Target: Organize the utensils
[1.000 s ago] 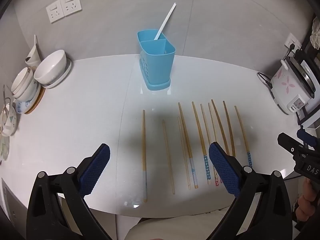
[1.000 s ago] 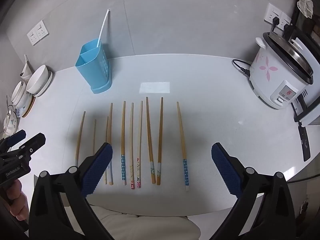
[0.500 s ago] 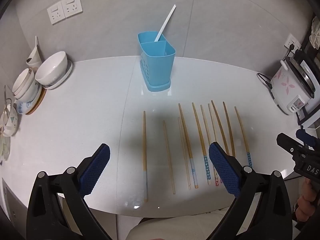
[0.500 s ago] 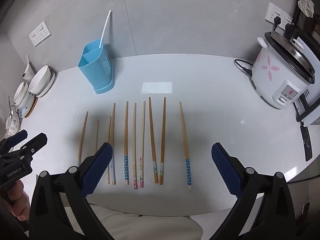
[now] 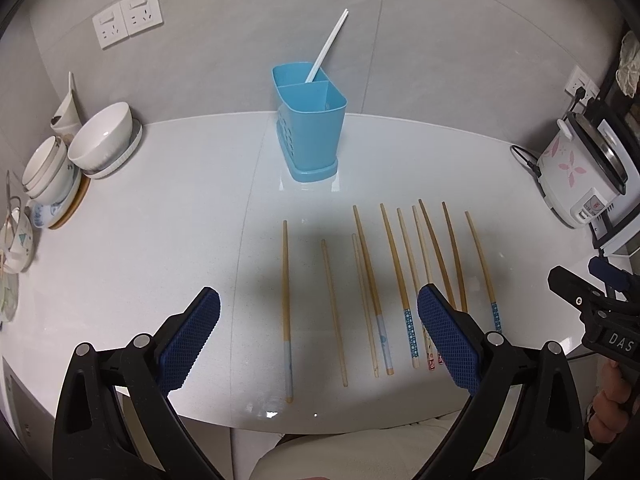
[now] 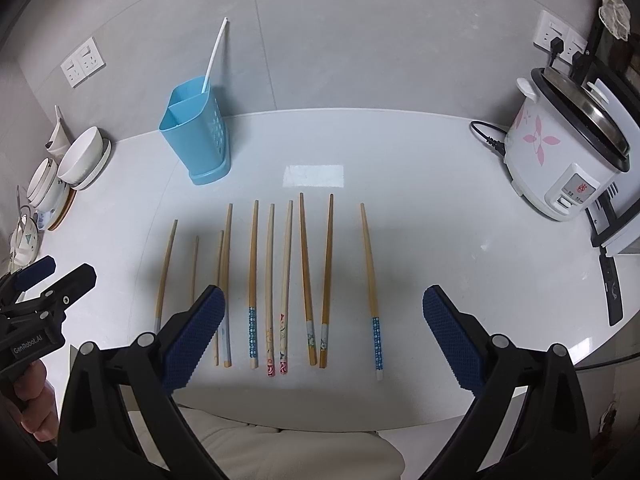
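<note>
Several wooden chopsticks (image 5: 394, 264) lie side by side on the white table (image 5: 140, 240), tips pointing away; they also show in the right wrist view (image 6: 288, 272). A blue two-compartment utensil holder (image 5: 310, 130) stands behind them with one white chopstick (image 5: 326, 52) in its far compartment; the holder also shows in the right wrist view (image 6: 196, 136). My left gripper (image 5: 318, 336) is open and empty above the near ends of the left chopsticks. My right gripper (image 6: 322, 334) is open and empty above the near ends of the right chopsticks.
Stacked white bowls and plates (image 5: 80, 148) stand at the table's left edge. A white rice cooker (image 6: 568, 156) with a black cord sits at the right, with a black object (image 6: 612, 280) near it. Wall sockets (image 5: 128, 16) are behind.
Both grippers have drawn back and lifted slightly, so the chopsticks and holder sit a little lower in view. Nothing on the table has moved.
</note>
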The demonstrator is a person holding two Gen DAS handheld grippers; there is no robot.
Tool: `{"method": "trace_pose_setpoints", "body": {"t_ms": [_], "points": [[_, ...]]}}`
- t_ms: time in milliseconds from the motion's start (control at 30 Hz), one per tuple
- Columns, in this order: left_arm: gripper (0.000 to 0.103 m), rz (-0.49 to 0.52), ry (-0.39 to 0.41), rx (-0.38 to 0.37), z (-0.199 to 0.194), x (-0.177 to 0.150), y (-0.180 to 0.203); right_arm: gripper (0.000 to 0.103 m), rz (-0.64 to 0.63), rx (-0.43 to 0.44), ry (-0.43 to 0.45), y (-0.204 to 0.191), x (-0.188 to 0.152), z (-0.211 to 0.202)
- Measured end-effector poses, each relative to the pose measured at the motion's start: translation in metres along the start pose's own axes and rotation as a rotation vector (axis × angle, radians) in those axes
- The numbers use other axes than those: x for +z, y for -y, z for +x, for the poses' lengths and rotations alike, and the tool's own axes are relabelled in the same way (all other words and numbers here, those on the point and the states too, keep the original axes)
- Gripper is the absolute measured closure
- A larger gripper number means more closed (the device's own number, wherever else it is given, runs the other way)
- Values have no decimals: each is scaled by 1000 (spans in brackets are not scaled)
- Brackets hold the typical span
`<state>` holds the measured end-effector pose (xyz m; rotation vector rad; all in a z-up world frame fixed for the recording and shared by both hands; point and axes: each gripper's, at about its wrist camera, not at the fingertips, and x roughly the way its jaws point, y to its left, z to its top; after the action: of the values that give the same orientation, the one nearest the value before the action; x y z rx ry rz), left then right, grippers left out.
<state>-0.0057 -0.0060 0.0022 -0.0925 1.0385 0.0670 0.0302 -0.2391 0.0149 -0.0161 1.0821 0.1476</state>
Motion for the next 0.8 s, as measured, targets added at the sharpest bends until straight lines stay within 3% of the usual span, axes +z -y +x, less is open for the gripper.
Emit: {"method": "trace_pose_setpoints", "body": {"t_ms": [800], "points": [[6, -30, -36, -3, 7, 0, -4, 8, -1, -1, -8, 3, 0, 1]]}}
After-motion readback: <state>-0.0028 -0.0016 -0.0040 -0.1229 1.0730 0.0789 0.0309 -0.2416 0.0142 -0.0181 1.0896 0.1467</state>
